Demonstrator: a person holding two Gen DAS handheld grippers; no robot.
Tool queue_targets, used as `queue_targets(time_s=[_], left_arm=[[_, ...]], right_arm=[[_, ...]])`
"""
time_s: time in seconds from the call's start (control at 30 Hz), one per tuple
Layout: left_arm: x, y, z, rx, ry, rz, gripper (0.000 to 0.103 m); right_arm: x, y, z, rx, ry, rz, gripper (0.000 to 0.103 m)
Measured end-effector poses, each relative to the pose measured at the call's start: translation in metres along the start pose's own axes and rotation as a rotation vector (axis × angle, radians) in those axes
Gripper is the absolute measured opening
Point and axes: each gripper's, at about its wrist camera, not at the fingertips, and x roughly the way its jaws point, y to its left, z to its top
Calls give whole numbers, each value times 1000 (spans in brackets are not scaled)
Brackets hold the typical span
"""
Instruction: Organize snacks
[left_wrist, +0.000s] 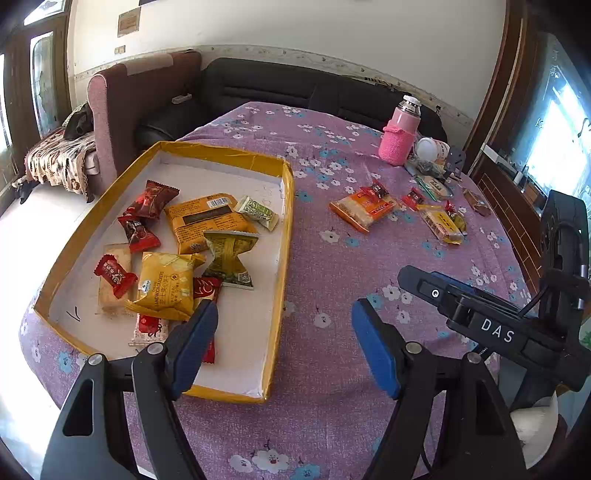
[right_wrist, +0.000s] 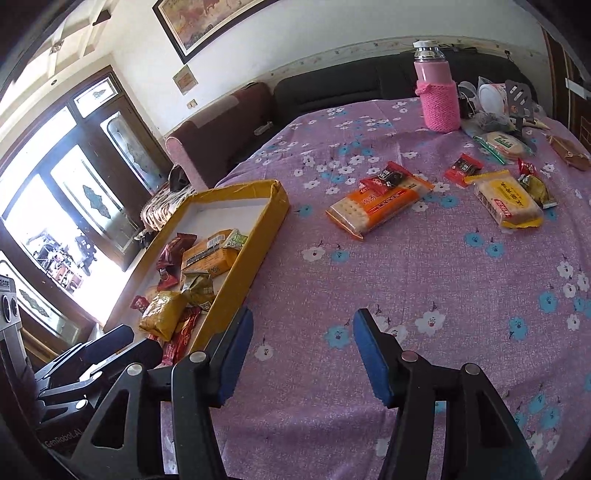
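We held the left tongs (left_wrist: 284, 325) spread wide and empty over the near right wall of the yellow tray (left_wrist: 286, 236), which lay toward the desk's (left_wrist: 332, 369) left edge with snack packets (left_wrist: 166, 284) piled inside. Our right tongs (right_wrist: 303, 347) also gaped empty above bare purple cloth just right of the tray. The orange cracker pack (right_wrist: 376, 206) and yellow cracker pack (right_wrist: 508, 201) lay well beyond, near the pink bottle (right_wrist: 437, 99).
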Motion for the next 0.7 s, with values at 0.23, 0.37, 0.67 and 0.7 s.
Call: queue_targets(time_s=[0.23,0.37,0.67,0.7], left_arm=[[0,12,1,-6,-5,16,75],[2,15,-2,-4,4,2,75],[-1,29,-4,-44,-8,-46,75],[-1,31,-4,-46,-10,-45,75]], right_arm=[[6,14,-3,-17,15,-27,58],[11,26,-4,-42,23,-38,58],[15,42,-5,-68,22,-74,58],[14,43,-5,-67,18,-77,58]])
